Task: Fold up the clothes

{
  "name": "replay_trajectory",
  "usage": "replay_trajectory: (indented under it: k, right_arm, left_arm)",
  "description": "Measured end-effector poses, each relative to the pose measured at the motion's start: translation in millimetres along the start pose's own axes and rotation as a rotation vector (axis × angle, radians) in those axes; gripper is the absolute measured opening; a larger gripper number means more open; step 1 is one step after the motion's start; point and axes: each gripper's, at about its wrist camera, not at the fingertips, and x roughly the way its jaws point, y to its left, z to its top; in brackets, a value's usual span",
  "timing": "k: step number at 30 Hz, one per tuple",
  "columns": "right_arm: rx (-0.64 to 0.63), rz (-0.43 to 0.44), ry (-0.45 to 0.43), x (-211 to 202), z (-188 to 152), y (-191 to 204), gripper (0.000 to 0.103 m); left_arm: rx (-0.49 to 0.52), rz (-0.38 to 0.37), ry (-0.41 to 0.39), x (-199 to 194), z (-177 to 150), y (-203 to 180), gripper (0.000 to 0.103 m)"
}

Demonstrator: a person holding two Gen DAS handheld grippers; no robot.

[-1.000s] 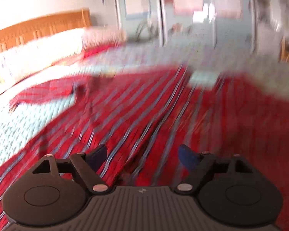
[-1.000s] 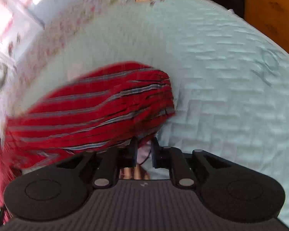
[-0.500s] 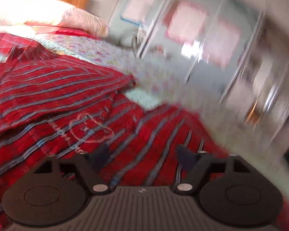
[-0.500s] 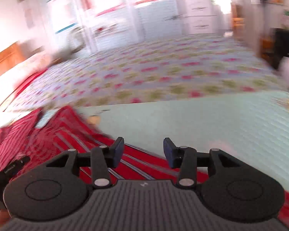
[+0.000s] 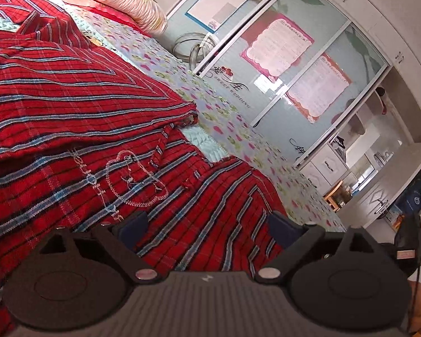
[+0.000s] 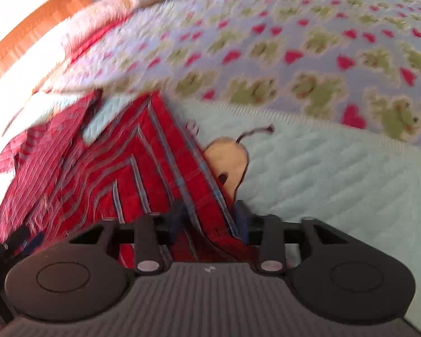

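**Red shirt edge now between the right jaws**

Since half a second ago our right gripper (image 6: 210, 219) has closed its jaws onto the red striped shirt (image 5: 78, 106)'s edge on the bed (image 6: 336, 168); our left gripper (image 5: 207, 224) has just widened, empty, over the hem nearest us.

Bed (image 6: 350, 185), covered by pale mint quilted spread. Patterned quilt (image 6: 294, 56) with red hearts and green blotches lies across its far side. Red striped garment (image 5: 70, 112) spread on the spread, one layer folded over another. Pink-and-white pillows (image 5: 132, 2) at the wooden headboard (image 6: 33, 25).
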Motion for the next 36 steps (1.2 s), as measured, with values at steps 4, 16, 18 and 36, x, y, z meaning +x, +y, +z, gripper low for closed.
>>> replay_trajectory:
  k: [4,16,18,36]
  right_arm:
    - [-0.034,-0.052,-0.029,-9,9,-1,0.0]
    - [-0.013,-0.197,-0.118,-27,14,-24,0.033]
    - [0.045,-0.152,-0.148,-39,10,-31,0.043]
    - [0.065,-0.287,-0.244,-71,-25,-34,0.015]
  left_arm:
    - [-0.006,-0.012,0.003,1,2,1,0.1]
    - [0.012,-0.011,0.007,4,2,0,0.103]
    - [0.016,-0.009,0.007,4,1,0,0.103]
    - [0.03,-0.001,0.007,5,1,-2,0.103]
